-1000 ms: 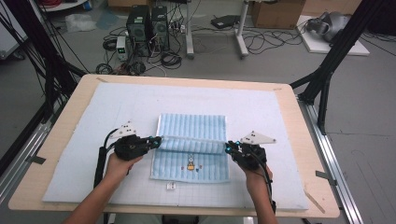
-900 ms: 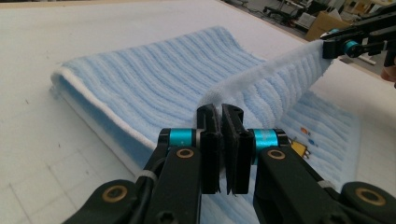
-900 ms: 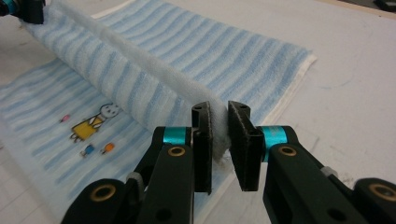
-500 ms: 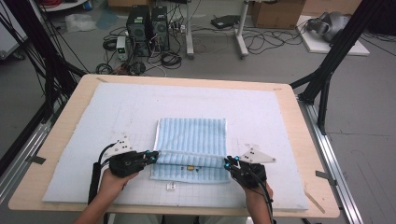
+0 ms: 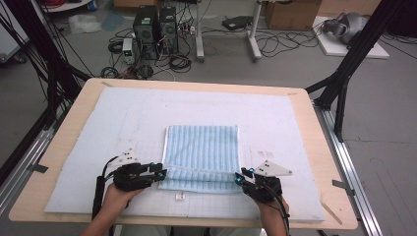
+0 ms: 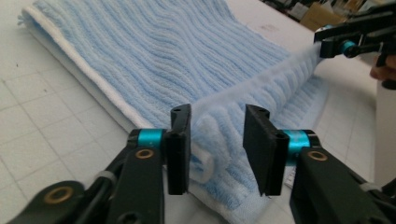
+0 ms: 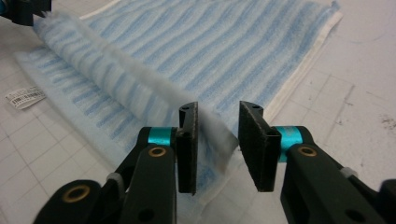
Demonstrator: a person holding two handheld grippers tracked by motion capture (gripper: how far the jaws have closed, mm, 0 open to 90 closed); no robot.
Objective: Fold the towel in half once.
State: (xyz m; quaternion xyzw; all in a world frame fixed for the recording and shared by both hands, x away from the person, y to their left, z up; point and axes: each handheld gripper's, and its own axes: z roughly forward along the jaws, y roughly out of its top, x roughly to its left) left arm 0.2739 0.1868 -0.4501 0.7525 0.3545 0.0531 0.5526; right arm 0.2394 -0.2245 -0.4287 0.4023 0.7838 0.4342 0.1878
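A light blue striped towel (image 5: 201, 152) lies flat on the white mat, its top layer folded over toward the near edge. My left gripper (image 5: 162, 174) sits at the near left corner and my right gripper (image 5: 238, 178) at the near right corner. In the left gripper view the jaws (image 6: 217, 144) have just been opening, and the raised towel fold (image 6: 210, 126) stands loosely between them. In the right gripper view the jaws (image 7: 217, 140) have also just been opening, with a blurred towel corner (image 7: 212, 133) slipping between them. A white label (image 5: 179, 196) pokes out below the towel's near edge.
The white gridded mat (image 5: 98, 128) covers most of the wooden table (image 5: 59, 147). Black frame posts (image 5: 344, 73) stand at both sides. Computer towers (image 5: 152, 24) and cables lie on the floor beyond the far edge.
Both hands came toward the near edge, carrying the folded layer over the towel's near part and hiding its small print. Both pairs of jaws went from shut on the towel to apart.
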